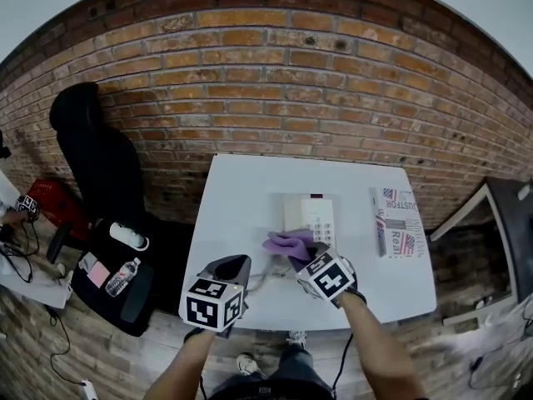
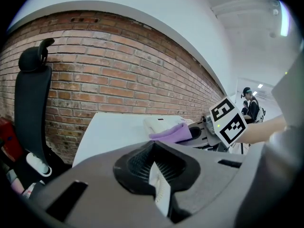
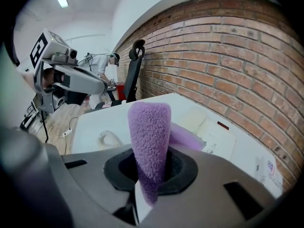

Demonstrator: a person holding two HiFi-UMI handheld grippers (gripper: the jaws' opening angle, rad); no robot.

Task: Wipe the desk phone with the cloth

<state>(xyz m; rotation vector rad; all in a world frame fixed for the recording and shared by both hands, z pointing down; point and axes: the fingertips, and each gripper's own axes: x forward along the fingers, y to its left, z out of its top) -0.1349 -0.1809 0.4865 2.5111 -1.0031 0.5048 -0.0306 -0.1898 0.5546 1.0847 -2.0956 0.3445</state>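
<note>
Jaws of the left gripper (image 1: pixel 233 267) are resting together, empty, above the near edge of the table (image 1: pixel 241 182), while the right gripper (image 1: pixel 306 259) is pinching the purple cloth (image 1: pixel 287 242) at the near left corner of the desk phone (image 1: pixel 315 213). Light, flat strokes are probably serving best here, since the coiled cord (image 3: pixel 108 139) in front is risking a snag and the printed paper (image 1: pixel 398 222) is lying close on the right.

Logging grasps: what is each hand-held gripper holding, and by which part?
The right hand-held gripper pinches the purple cloth by a bunched fold; the left hand-held gripper holds nothing.

Purple cloth (image 1: pixel 287 242), white phone (image 1: pixel 310 215), red brick wall (image 1: pixel 275 82).
</note>
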